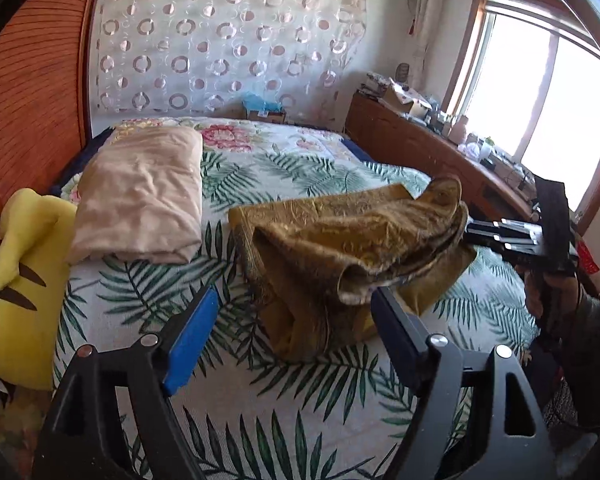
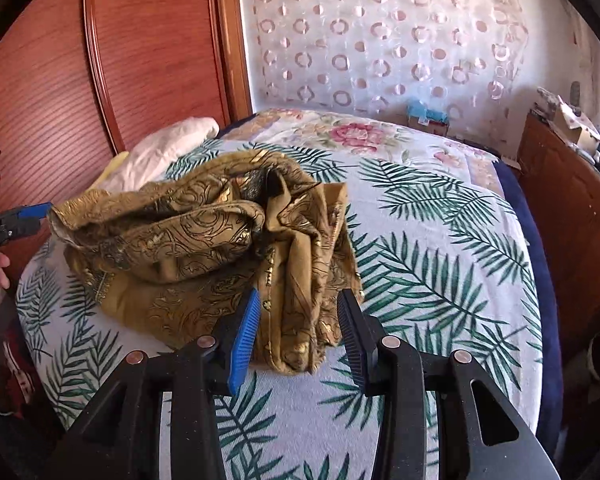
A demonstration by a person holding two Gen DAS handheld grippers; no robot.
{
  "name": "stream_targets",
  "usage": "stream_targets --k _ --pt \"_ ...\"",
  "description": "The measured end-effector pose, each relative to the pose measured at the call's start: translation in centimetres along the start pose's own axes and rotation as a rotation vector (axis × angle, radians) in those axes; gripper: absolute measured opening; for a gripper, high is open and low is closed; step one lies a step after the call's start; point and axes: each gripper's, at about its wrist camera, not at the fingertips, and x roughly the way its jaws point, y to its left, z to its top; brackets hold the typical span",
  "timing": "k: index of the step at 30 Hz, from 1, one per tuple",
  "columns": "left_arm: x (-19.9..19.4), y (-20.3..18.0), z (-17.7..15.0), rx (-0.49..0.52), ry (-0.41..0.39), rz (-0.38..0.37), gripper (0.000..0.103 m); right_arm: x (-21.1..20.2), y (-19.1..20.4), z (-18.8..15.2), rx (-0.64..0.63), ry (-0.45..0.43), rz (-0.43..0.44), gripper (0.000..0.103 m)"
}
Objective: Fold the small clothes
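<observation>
1. The gold patterned garment [image 1: 340, 248] lies bunched on the bed [image 1: 260, 400], on its palm-leaf spread, near the middle of both views.
2. Only the left wrist view shows the folded beige cloth [image 1: 140, 196] at 10 o'clock, the yellow plush toy [image 1: 24, 280] at 9 o'clock and the window [image 1: 540, 100] at 2 o'clock.
3. Only the right wrist view shows the white pillow [image 2: 168, 148] at 10 o'clock, partly behind the garment.
4. Left gripper [image 1: 294, 320]: jaws wide, holding nothing, hovering before the garment's near edge.
5. Right gripper [image 2: 298, 332]: jaws wide in its own view, straddling the garment's near folds, not closed on them.
6. In the left view the right gripper's tips at 3 o'clock sit against the garment's raised edge; whether they pinch it is hard to make out.
7. The wooden headboard [image 2: 100, 80] is cut off by the frame.
</observation>
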Motion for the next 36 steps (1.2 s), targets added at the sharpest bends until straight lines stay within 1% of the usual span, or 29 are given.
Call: stream_targets --k 3,5,8,10,13,15,18,21,24,25,27,29,30,33,36 --pt "0.8 -0.4 -0.5 0.025 0.032 0.009 0.079 1.5 0.3 1.0 -0.026 0.011 0.018 0.041" --pt "1.5 -0.6 -0.7 0.031 0.049 -0.003 0.079 2.9 0.5 2.0 -0.049 0.020 0.010 0.041" --pt "2.5 -0.9 -0.5 0.043 0.062 0.002 0.079 5.0 0.5 3.5 -0.067 0.033 -0.013 0.041" --pt "3.1 -1.2 -0.1 0.048 0.060 0.000 0.079 6.5 0.0 4.6 -0.051 0.043 -0.024 0.041" --pt "4.0 -1.4 0.9 0.054 0.054 0.018 0.079 8.3 -1.2 5.9 -0.004 0.045 -0.050 0.041" --pt "4.4 -1.5 1.9 0.050 0.039 0.032 0.079 9.0 -2.0 6.4 0.032 0.038 -0.052 0.041" --pt "5.1 -1.2 3.5 0.037 0.014 0.049 0.079 9.8 -2.7 7.0 0.058 0.036 -0.089 0.041" --pt "6.2 -0.5 4.6 0.025 0.006 0.086 0.079 10.0 -3.1 7.1 0.076 0.036 -0.077 0.041" --pt "7.5 0.7 5.4 0.003 0.015 0.116 0.079 9.6 -2.7 6.9 0.061 0.016 -0.078 0.041" --pt "8.1 1.3 5.8 -0.006 0.020 0.143 0.079 9.3 -2.5 6.9 0.058 0.002 -0.067 0.041" --pt "8.9 2.1 6.3 -0.010 0.030 0.170 0.079 8.8 -2.1 6.8 0.048 -0.023 -0.043 0.041" --pt "9.3 2.6 6.5 -0.019 0.039 0.185 0.079 8.1 -1.8 6.4 0.028 -0.051 -0.028 0.041" --pt "9.4 2.8 6.6 -0.026 0.041 0.183 0.079 7.9 -1.5 6.6 0.020 -0.058 -0.007 0.041" --pt "9.3 2.6 6.8 -0.019 0.031 0.190 0.079 8.1 -0.7 6.5 -0.004 -0.046 0.047 0.041" --pt "9.2 2.3 7.0 -0.005 0.024 0.190 0.079 9.5 -0.2 6.7 -0.041 -0.003 0.041 0.041"
